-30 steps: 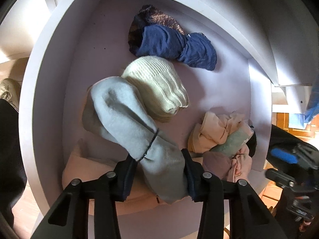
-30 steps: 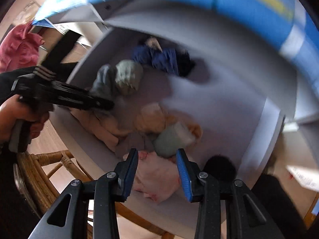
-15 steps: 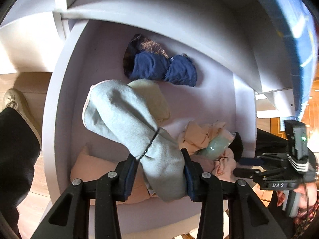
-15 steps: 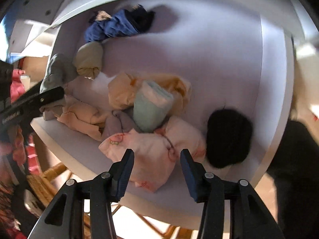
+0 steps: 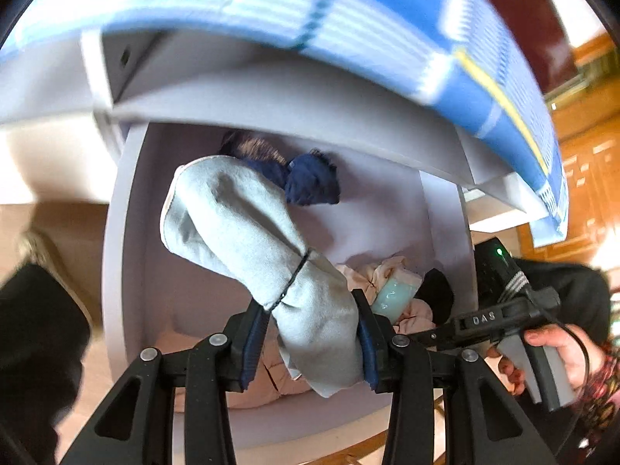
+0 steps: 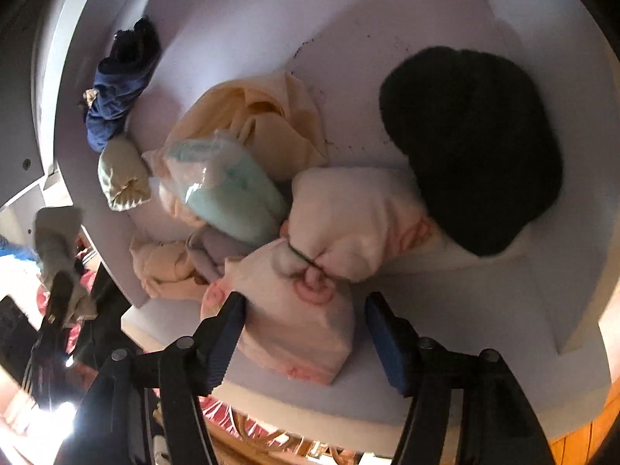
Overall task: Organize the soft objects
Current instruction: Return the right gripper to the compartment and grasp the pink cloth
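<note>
At the lower centre of the left wrist view, our left gripper (image 5: 308, 339) keeps its fingers clamped on the grey sock bundle (image 5: 248, 248), now lifted off the drawer (image 5: 124, 232), while our right gripper (image 6: 306, 333) has just spread its fingers around the pink bundle (image 6: 306, 310), not yet pressing it.

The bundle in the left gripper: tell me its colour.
Pale grey-green bundle, clearest in the left wrist view.

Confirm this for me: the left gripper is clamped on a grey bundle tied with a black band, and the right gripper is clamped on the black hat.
Wrong about the right gripper: the right wrist view shows its jaws, just opened wider, straddling the pink bundle, not clamped, with the black hat lying beyond. The left gripper does clamp the grey bundle with its black band.
</note>
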